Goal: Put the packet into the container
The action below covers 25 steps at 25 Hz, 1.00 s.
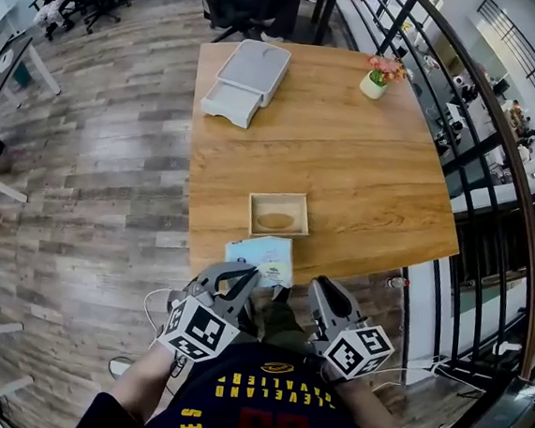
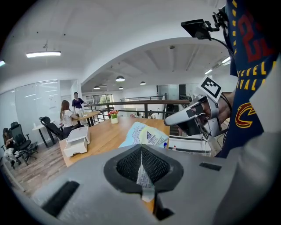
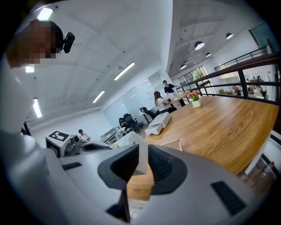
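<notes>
Nearest the person, the left gripper has its jaws fully closed on the lower edge of the packet, a thin strip of which is pinched between the black pads. The packet is pale blue and white with print on it, and it sits at the near edge of the wooden table, outside the container. The right gripper is level with the left one, just to the packet's right. Its jaws stand a little apart and neither pad presses on anything. Just beyond the packet, the container, a shallow open wooden box, stands on the table close to its near edge. At the far left corner rests a pale grey drawer unit. At the far right corner is a small pot of flowers.
</notes>
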Each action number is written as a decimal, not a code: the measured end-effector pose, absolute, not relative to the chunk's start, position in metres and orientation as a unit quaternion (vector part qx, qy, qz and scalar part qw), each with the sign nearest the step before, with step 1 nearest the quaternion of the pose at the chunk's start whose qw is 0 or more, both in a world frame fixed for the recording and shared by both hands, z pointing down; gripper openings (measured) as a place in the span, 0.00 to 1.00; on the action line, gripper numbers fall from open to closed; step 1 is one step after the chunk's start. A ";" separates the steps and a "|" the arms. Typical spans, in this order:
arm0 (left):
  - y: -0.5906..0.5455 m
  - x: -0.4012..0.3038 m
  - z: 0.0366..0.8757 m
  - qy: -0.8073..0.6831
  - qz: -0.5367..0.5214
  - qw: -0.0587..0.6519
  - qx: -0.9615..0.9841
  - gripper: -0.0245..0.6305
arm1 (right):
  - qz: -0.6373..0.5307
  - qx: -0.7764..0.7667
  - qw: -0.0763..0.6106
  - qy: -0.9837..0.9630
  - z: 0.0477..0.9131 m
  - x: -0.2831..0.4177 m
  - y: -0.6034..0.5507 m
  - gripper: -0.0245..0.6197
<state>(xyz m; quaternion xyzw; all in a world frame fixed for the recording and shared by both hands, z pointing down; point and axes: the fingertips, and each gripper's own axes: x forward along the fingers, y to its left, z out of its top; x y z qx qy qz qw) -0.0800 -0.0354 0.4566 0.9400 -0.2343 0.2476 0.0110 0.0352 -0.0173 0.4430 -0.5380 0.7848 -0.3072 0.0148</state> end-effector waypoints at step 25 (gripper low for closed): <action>-0.128 -0.029 0.490 -0.252 0.311 -0.013 0.916 0.05 | -0.339 -0.506 0.015 0.793 0.452 0.080 -0.125 0.12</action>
